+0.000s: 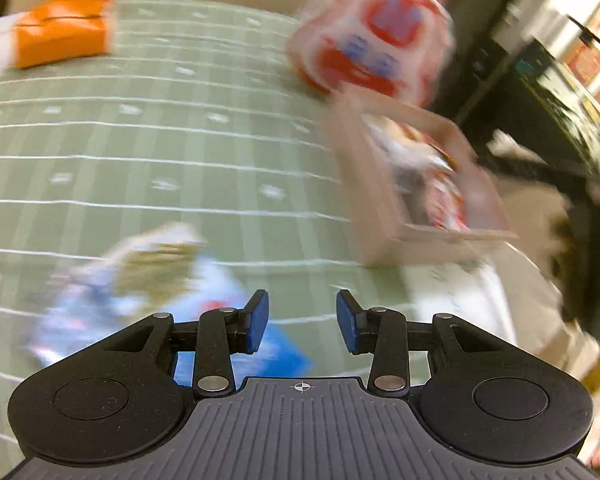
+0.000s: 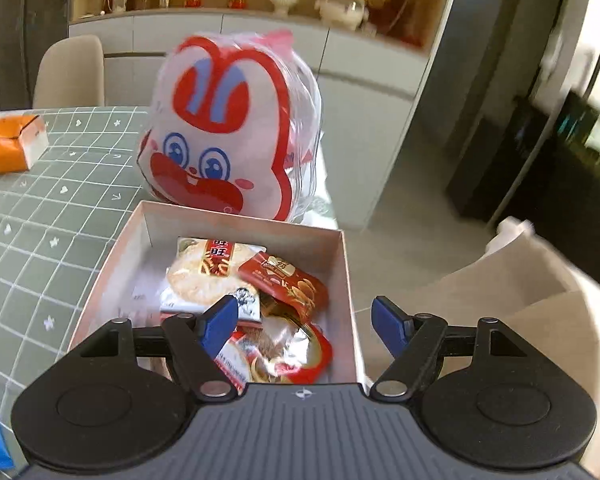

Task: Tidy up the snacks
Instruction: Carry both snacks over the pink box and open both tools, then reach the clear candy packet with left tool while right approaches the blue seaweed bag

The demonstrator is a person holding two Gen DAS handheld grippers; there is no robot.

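Note:
A pale cardboard box (image 2: 112,256) at the table's right edge holds several red and white snack packets (image 2: 284,284). My right gripper (image 2: 305,322) hangs open and empty above its near right corner. A red and white rabbit-face bag (image 2: 224,136) stands behind the box. In the blurred left wrist view the box (image 1: 372,200) and rabbit bag (image 1: 376,36) are to the right. My left gripper (image 1: 302,320) is open and empty, just right of a blue snack bag (image 1: 140,296) lying on the green checked tablecloth (image 1: 180,140).
An orange box (image 1: 60,28) lies at the table's far left; it also shows in the right wrist view (image 2: 8,144). Beige chairs (image 2: 70,72) stand behind and to the right (image 2: 520,300) of the table. A white cabinet with ornaments (image 2: 340,8) lines the back wall.

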